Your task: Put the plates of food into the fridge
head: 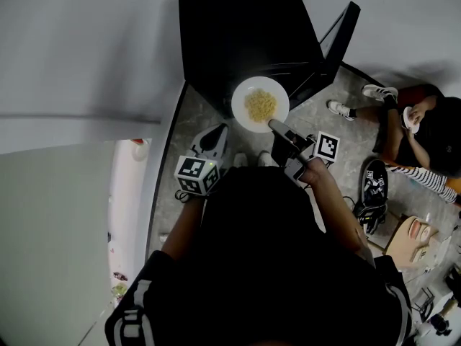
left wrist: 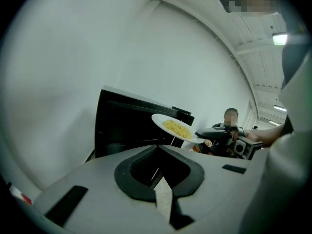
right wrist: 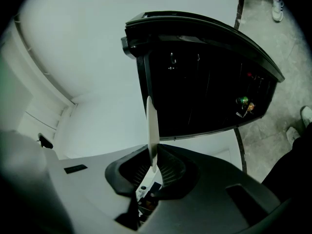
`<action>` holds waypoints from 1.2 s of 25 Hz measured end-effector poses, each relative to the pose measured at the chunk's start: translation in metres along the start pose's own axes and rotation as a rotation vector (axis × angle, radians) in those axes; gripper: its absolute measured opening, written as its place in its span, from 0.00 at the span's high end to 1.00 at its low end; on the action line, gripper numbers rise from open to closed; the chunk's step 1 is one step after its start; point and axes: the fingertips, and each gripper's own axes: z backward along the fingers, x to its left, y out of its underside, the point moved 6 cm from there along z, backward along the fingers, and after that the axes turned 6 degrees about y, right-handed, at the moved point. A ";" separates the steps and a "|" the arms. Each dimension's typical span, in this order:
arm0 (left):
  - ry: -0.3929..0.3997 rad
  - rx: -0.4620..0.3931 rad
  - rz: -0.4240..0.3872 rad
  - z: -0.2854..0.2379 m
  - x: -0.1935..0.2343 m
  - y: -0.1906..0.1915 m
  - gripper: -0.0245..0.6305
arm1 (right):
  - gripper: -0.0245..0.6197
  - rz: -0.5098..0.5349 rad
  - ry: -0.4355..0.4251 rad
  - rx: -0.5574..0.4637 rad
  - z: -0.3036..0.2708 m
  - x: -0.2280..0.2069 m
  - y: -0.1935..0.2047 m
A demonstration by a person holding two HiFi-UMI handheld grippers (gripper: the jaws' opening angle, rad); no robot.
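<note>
One plate point(head: 243, 92) of noodles point(head: 261, 105) — right gripper point(head: 276, 126) clamps rim — before black fridge point(head: 238, 27).

- Fridge point(head: 248, 42): is standing at the far side, against the wall point(head: 94, 42), with its door point(head: 337, 38) standing open at the right.
- Plate point(head: 260, 104): is hanging just before the fridge's opening, above the floor point(head: 180, 157), with food point(head: 261, 105) lying on its middle.
- Right tongs point(head: 273, 124): are gripping the plate's near rim.
- Left tongs point(head: 218, 134): are hovering left of the plate and nearer, apart from it.
- Seated person point(head: 425, 132): is sitting on the floor at the right, well apart from the fridge.
</note>
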 end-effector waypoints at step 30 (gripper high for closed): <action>-0.044 0.005 0.034 0.002 0.021 0.001 0.93 | 0.88 -0.017 0.104 -0.024 -0.041 -0.073 -0.051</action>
